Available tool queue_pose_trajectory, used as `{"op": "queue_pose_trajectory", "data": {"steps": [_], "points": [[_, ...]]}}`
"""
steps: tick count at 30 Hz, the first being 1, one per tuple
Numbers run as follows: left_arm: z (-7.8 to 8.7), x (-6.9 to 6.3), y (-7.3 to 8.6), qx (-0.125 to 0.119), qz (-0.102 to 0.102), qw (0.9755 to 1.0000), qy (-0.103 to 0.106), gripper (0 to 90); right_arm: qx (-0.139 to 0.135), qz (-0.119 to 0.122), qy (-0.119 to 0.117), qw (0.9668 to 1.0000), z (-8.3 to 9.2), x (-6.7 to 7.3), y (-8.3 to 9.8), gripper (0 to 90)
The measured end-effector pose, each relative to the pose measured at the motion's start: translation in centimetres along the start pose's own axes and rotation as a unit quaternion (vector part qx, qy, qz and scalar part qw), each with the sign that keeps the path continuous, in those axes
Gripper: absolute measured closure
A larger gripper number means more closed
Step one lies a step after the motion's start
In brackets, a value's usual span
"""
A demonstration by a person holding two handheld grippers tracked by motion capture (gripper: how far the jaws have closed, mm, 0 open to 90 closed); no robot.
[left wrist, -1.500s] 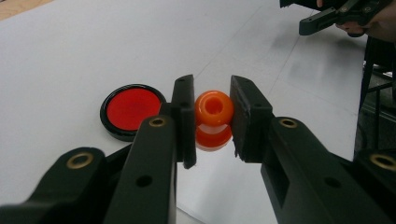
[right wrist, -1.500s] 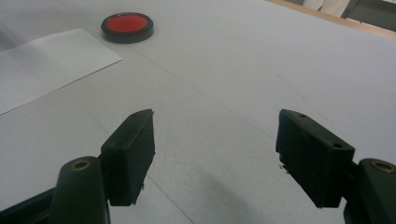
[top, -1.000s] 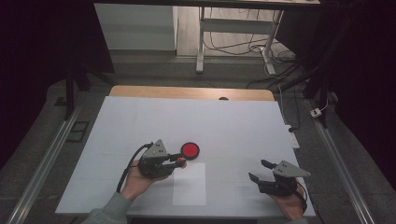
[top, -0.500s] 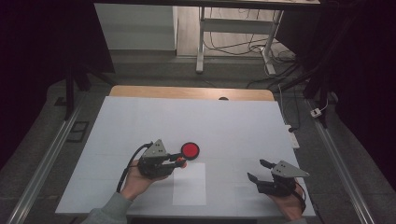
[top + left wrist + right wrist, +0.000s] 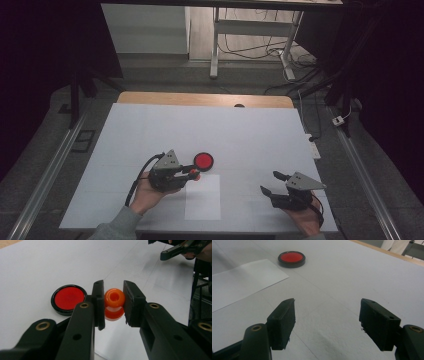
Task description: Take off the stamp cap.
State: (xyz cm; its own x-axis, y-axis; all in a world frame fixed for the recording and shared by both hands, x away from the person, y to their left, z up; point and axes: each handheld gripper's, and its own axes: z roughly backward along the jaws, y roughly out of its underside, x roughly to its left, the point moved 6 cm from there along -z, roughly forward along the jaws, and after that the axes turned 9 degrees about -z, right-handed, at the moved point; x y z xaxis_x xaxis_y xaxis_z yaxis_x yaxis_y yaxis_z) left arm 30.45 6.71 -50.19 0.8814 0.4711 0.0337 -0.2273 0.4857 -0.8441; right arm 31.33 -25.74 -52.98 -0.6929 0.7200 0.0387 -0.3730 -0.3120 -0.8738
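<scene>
Looking down from the high view, you have the left gripper (image 5: 192, 172) low on the white table (image 5: 250, 130), its jaws closed on a small orange piece (image 5: 192, 172). That piece sits just beside the red disc (image 5: 203, 161) and at the top left corner of the paper sheet (image 5: 202, 197). Your right gripper (image 5: 270, 184) rests near the table's front right edge, jaws spread, nothing in them. Open tabletop stretches between the two grippers and all the way to the wooden far edge.

Along the left gripper view, your jaws pinch the orange piece (image 5: 114, 298), a rounded thing with a hole facing the camera. The disc (image 5: 69, 298) lies just left of the left jaw, apart from it. Bare table runs ahead to the right gripper (image 5: 175, 251) at the top right.

Along the right gripper view, your jaws stand wide with only table between them. The sheet (image 5: 242, 280) lies ahead to the left, the disc (image 5: 291, 258) just past its corner, and the table's wooden edge crosses top right.
</scene>
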Motion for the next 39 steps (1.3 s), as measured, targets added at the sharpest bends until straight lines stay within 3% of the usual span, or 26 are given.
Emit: {"op": "queue_pose_trajectory", "data": {"steps": [21, 39], "points": [[-0.3, -0.4, -0.1, 0.002, -0.004, 1.0000, 0.006, 72.6, 0.002, 0.003, -0.047, 0.9989, -2.3, 3.0, -1.0, 29.8], [-0.5, -0.5, -0.1, 0.003, -0.006, 1.0000, 0.007, 72.5, 0.005, 0.011, -0.064, 0.9979, -3.7, 4.7, -1.5, 30.1]]}}
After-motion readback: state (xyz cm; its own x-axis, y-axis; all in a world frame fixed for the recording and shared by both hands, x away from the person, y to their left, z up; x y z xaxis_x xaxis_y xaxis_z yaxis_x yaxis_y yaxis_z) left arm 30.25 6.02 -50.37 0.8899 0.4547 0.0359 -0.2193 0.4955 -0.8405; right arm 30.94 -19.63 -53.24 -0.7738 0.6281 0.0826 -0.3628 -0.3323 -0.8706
